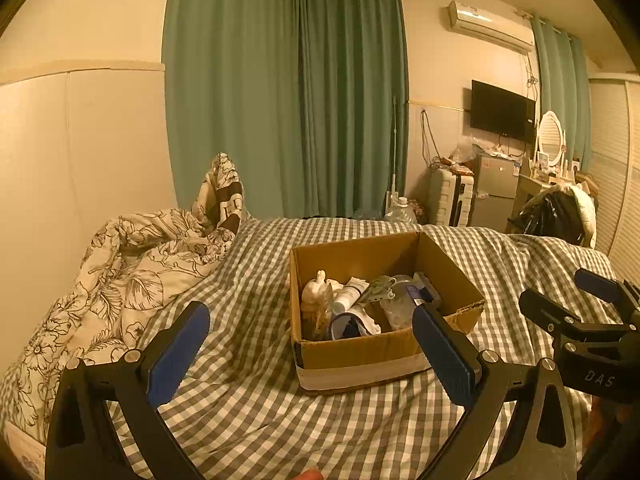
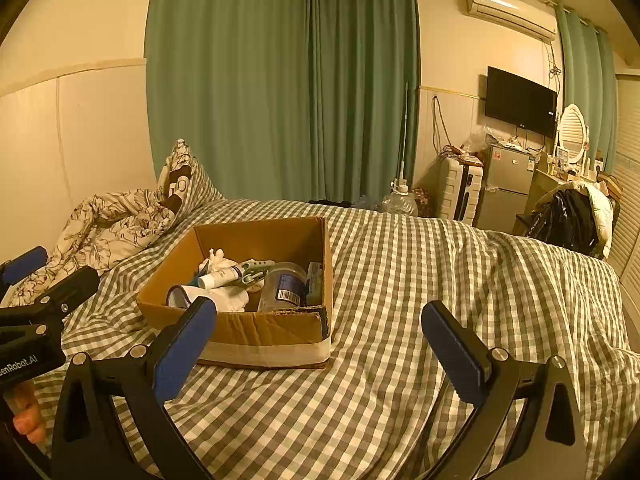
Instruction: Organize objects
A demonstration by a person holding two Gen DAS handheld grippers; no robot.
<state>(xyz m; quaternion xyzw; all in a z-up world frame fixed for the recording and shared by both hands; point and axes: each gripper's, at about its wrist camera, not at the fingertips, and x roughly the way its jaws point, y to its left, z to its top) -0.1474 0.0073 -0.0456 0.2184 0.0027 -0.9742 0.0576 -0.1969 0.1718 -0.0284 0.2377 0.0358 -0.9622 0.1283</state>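
Observation:
An open cardboard box [image 1: 360, 354] [image 2: 256, 334] sits on the checked bedspread [image 1: 256, 412] [image 2: 380, 400]. It holds several small items: a white tube [image 1: 351, 293] [image 2: 219, 278], a clear jar with a barcode [image 2: 282, 286], a white cloth [image 2: 224, 298] and a white figurine [image 1: 314, 292]. My left gripper [image 1: 311, 354] is open and empty, just in front of the box. My right gripper [image 2: 320, 354] is open and empty, in front of and to the right of the box; it also shows at the right edge of the left wrist view [image 1: 568, 300].
A crumpled floral duvet [image 1: 120, 280] [image 2: 108, 224] lies at the left of the bed by the wall. Green curtains [image 1: 288, 100] hang behind. A suitcase [image 2: 458, 192], a small fridge [image 2: 506, 188] and a chair with clothes [image 2: 572, 220] stand beyond the bed's far right.

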